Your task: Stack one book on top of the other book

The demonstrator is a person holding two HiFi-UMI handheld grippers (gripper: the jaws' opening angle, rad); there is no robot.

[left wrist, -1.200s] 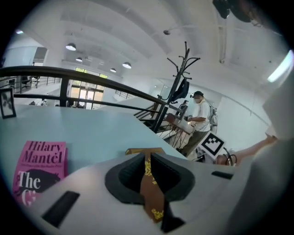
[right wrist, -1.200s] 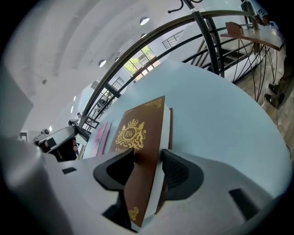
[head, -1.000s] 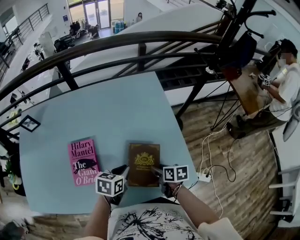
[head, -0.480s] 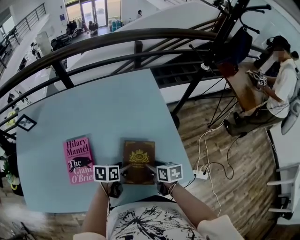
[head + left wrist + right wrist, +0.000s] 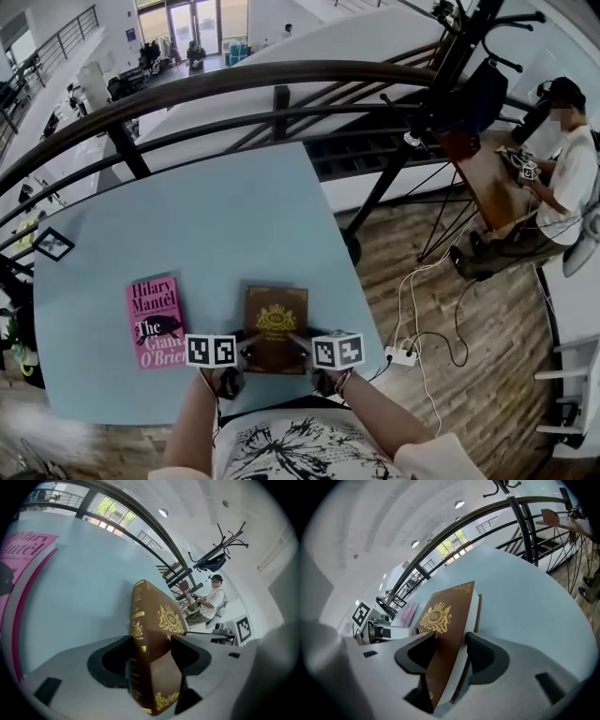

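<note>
A brown book with a gold crest (image 5: 276,323) lies near the front edge of the light blue table (image 5: 206,225). A pink paperback (image 5: 155,321) lies flat to its left, apart from it. My left gripper (image 5: 246,343) is at the brown book's near left corner. In the left gripper view its jaws are opening, with the book's spine (image 5: 154,634) between them. My right gripper (image 5: 298,342) is at the near right corner. In the right gripper view its pads (image 5: 476,648) sit against the cover and page edge of the book (image 5: 445,620).
A small black-framed item (image 5: 53,244) lies at the table's left edge. A dark railing (image 5: 281,84) curves behind the table. A power strip with cables (image 5: 403,354) is on the wooden floor at right. A person (image 5: 562,169) sits at a desk far right.
My left gripper has come down to the brown book's near left corner, rolled, and its jaws have opened around the spine. The right gripper has stayed at the right corner.
</note>
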